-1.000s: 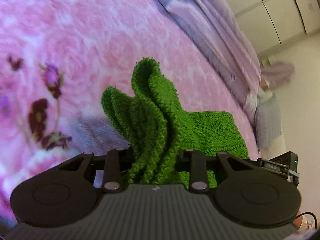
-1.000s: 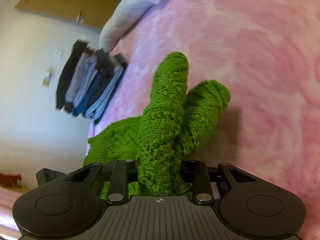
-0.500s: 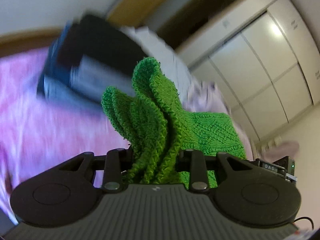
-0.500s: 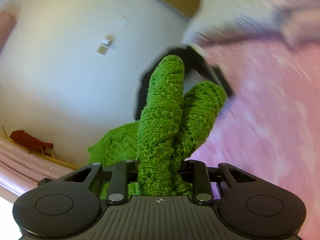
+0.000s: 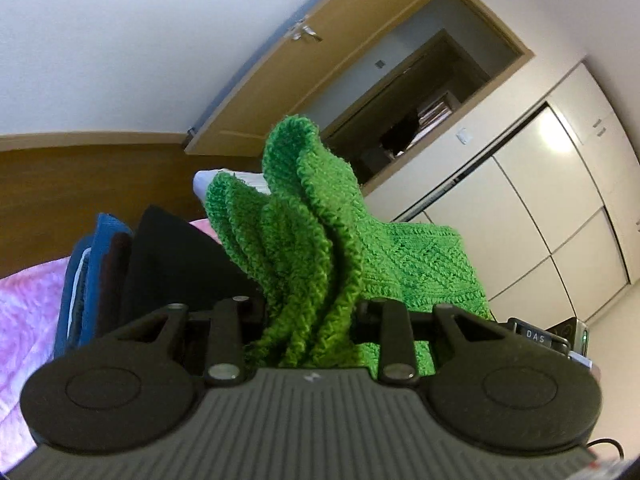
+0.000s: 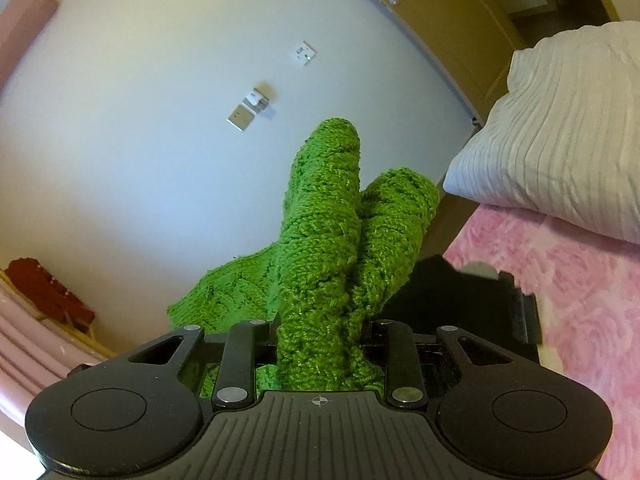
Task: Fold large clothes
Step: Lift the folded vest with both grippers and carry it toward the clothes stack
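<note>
Knit feel: green sweater (image 5: 304, 240) looks thick, soft and floppy, light for its bulk; unlikely to slip or break.
Left hand-held gripper (image 5: 306, 328): clamped on several bunched layers of knit edge.
Right hand-held gripper (image 6: 320, 336): clamped on a bunched fold, sweater (image 6: 328, 248) raised.
Best hold: edges or corners, judged.
Count: one sweater, two grippers.
Beyond: one stack of folded clothes (image 5: 120, 264) on the pink bed (image 6: 580, 280); one pillow (image 6: 560, 128).

Green knit garment (image 5: 308, 248) bunched in upright folds, lifted.
</note>
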Tool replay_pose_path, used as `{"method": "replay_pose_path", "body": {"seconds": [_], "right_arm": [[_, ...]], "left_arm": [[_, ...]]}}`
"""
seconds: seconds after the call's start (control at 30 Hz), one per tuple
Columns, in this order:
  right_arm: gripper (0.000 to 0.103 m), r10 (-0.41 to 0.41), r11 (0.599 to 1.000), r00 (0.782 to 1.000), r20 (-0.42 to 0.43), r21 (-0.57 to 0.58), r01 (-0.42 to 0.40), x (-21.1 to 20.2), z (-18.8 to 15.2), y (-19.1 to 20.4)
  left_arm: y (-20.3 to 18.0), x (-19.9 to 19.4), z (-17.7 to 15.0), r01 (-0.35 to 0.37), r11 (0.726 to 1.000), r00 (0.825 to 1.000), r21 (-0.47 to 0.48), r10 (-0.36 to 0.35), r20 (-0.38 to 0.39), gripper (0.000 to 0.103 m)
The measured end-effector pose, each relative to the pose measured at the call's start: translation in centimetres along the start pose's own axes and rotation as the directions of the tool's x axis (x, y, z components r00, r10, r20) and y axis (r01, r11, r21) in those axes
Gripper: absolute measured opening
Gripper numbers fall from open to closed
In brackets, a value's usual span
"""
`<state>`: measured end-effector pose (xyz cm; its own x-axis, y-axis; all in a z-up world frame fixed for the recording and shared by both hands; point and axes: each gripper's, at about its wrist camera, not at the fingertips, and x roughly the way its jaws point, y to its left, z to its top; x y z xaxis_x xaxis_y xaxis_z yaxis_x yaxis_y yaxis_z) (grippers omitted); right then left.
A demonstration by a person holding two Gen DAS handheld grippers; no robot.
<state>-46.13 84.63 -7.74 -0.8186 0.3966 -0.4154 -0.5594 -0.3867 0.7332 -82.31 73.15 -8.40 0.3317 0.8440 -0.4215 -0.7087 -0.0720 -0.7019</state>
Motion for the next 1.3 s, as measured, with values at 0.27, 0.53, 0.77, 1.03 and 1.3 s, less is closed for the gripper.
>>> {"method": "replay_pose_path", "body": {"seconds": [0.27, 0.53, 0.77, 1.03, 1.3], "right_arm": [[0.025, 0.014, 1.0, 0.998, -0.061, 0.028, -0.012, 5.9, 0.3, -6.4], [0.03, -0.041, 0.999, 0.998, -0.046, 0.018, 0.042, 8.7, -0.7, -10.7], [0.054, -0.26, 0.964, 0.965, 0.006, -0.046, 0.26, 7.9, -1.0, -8.2], [0.059, -0.46, 0.782, 0.786, 0.414, -0.23, 0.579, 1.0, -5.7, 0.5], [0.059, -0.434, 0.697, 0.821, 0.371, -0.439, 0.567, 5.0, -14.7, 2.2]], "left_arm": [[5.4, 4.1, -0.7, -0.03, 0.999, 1.0, -0.042, 0.029, -0.011, 0.028], [8.9, 6.6, -1.6, -0.044, 0.999, 0.999, 0.005, 0.044, 0.01, 0.033], [8.9, 5.8, -1.3, -0.138, 0.99, 0.99, 0.034, 0.137, 0.026, 0.052], [2.6, -1.3, -2.5, -0.331, 0.93, 0.933, 0.16, 0.296, 0.206, 0.048], [-2.6, 2.5, -8.7, -0.388, 0.769, 0.921, 0.508, 0.336, 0.195, 0.043]]}}
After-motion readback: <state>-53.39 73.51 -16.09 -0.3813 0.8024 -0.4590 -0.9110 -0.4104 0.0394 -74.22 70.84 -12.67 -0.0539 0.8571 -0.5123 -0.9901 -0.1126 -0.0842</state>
